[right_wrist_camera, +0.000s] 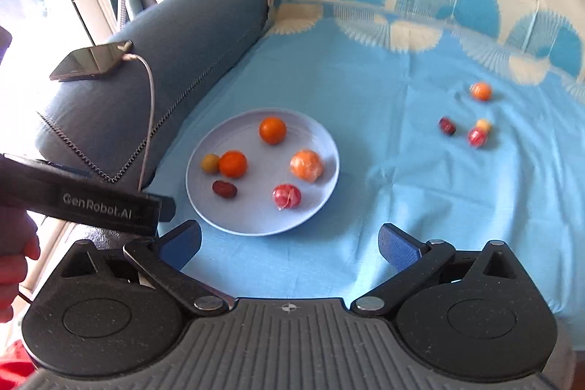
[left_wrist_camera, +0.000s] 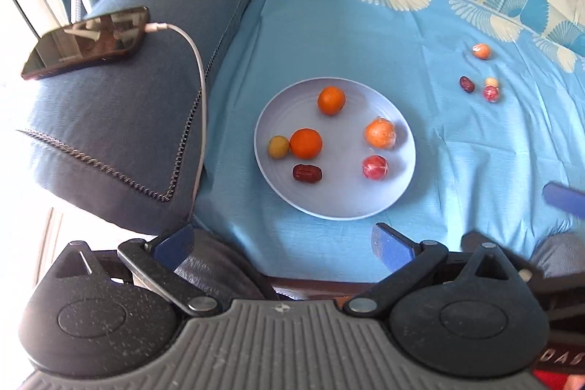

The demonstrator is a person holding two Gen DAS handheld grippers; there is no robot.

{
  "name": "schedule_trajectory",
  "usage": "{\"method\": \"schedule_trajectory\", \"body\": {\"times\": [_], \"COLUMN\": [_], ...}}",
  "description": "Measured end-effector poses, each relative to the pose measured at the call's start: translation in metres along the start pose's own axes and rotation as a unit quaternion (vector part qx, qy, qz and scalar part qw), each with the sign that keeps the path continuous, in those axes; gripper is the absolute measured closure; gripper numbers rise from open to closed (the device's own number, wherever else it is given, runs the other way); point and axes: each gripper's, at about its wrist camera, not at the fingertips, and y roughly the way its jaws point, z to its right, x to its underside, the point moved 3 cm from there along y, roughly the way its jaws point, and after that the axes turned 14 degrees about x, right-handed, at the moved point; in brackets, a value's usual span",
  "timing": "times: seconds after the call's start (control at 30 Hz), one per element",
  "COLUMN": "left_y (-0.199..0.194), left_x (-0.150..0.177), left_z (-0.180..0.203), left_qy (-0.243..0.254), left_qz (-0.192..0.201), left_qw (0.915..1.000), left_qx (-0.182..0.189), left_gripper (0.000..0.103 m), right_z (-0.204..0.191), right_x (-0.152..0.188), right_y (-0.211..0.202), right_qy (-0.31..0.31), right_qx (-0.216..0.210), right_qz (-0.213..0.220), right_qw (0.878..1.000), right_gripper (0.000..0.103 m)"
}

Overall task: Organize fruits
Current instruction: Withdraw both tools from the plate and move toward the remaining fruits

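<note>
Both grippers are hanging over the near edge of the blue sheet (right_wrist_camera: 365, 119), each with its jaws spread wide and nothing between them: the left gripper (left_wrist_camera: 283, 243) is pointing down at the pale blue plate (left_wrist_camera: 285, 192), and the right gripper (right_wrist_camera: 290, 247) is sitting just to its right, with the left one's black body showing at its left edge. Six fruits are lying on the plate: two bare oranges (left_wrist_camera: 331, 100), a wrapped orange (left_wrist_camera: 380, 133), a small yellow-green fruit (left_wrist_camera: 278, 146) touching the nearer orange, a red date (left_wrist_camera: 306, 173) and a wrapped red fruit (left_wrist_camera: 374, 167). Four more small fruits (left_wrist_camera: 479, 75) are lying loose on the sheet, well apart from the plate to the right. A phone (left_wrist_camera: 87, 41) with a white cable (left_wrist_camera: 193, 61) is resting on the grey-blue sofa arm (left_wrist_camera: 146, 119) at left.
</note>
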Motion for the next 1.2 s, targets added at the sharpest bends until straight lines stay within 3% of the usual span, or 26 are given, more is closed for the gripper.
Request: {"method": "schedule_trajectory", "body": {"times": [0.27, 0.57, 1.2], "left_y": [-0.046, -0.064, -0.068], "left_x": [0.025, 0.038, 0.04], "left_z": [0.015, 0.029, 0.034], "left_qy": [0.006, 0.02, 0.026], "left_qz": [0.045, 0.061, 0.063], "left_qw": [0.9989, 0.9979, 0.9976], "left_qx": [-0.005, -0.01, -0.015], "left_gripper": [0.0, 0.0, 0.0], "right_z": [-0.002, -0.002, 0.002], "right_x": [0.015, 0.026, 0.029], "right_y": [-0.057, -0.087, -0.092], "right_qy": [-0.031, -0.047, -0.037], "right_qx": [0.002, 0.011, 0.01], "right_qz": [0.053, 0.088, 0.09], "right_qw": [0.998, 0.995, 0.995], "right_gripper": [0.001, 0.001, 0.001]}}
